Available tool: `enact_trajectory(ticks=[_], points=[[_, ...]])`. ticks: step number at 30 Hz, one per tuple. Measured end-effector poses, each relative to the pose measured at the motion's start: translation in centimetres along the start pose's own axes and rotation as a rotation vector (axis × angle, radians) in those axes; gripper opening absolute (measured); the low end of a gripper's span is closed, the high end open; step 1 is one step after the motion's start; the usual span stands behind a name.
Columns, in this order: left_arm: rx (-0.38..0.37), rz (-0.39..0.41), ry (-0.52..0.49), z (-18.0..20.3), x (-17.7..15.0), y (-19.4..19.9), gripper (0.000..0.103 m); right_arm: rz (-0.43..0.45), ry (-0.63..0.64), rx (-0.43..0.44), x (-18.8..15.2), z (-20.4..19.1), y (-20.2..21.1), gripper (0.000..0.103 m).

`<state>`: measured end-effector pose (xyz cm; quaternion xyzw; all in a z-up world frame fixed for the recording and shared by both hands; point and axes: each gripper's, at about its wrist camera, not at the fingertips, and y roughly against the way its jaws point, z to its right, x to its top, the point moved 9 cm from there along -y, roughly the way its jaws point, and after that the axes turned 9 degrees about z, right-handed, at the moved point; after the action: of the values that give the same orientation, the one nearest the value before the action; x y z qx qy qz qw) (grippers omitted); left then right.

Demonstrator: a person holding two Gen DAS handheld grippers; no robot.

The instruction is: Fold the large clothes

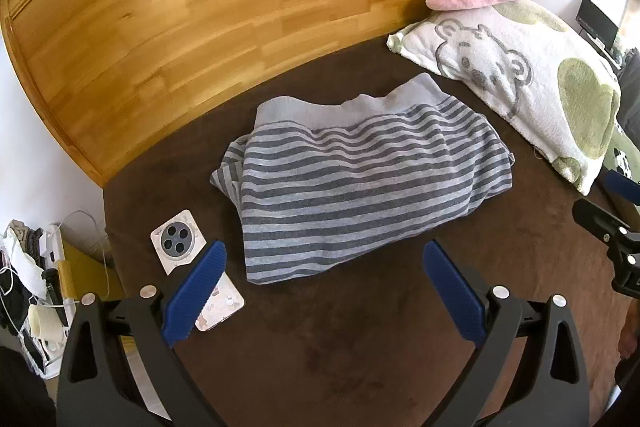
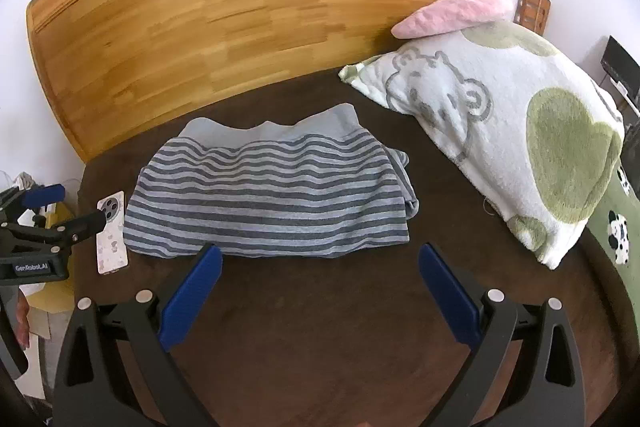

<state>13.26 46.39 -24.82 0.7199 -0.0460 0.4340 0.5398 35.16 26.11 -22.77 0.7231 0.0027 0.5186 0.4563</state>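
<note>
Grey-striped knit, the folded garment (image 1: 352, 183) is lying as a compact, roughly rectangular bundle on the dark brown bedspread (image 1: 320, 347), with light and dark grey bands running across it. Its plain pale-grey ribbed hem is facing the wooden headboard (image 1: 200, 7), and a bit of striped fabric is sticking out at the bundle's left edge in the left wrist view. The near edge is sitting just ahead of both grippers. The left gripper (image 1: 324, 287) is hovering above the bedspread with its blue fingers spread wide and nothing between them; the right gripper (image 2: 320, 287) is doing the same. A phone (image 1: 200, 267) is lying left of the garment, and a bear-print pillow (image 2: 500, 139) is resting to its right, well apart.
</note>
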Motion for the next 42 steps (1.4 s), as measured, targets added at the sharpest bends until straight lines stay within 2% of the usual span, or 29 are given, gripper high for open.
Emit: enact_trajectory(ticks=[14, 18, 22, 33, 42], points=[[-0.005, 0.012, -0.009, 0.6, 1.0, -0.2, 0.097, 0.021, -0.012, -0.014, 0.6, 1.0, 0.0, 0.097], [-0.011, 0.010, -0.013, 1.1, 1.2, -0.4, 0.096, 0.037, -0.012, -0.043, 0.8, 1.7, 0.2, 0.097], [-0.011, 0.007, -0.026, 1.3, 1.3, -0.6, 0.097, 0.019, -0.025, -0.038, 0.4, 1.9, -0.2, 0.097], [-0.009, 0.017, -0.032, 1.2, 1.4, -0.5, 0.096, 0.037, -0.071, -0.037, 0.5, 1.7, -0.2, 0.097], [-0.016, 0.005, -0.043, 1.4, 1.1, -0.7, 0.096, 0.025, -0.060, -0.040, 0.3, 1.0, -0.5, 0.097]])
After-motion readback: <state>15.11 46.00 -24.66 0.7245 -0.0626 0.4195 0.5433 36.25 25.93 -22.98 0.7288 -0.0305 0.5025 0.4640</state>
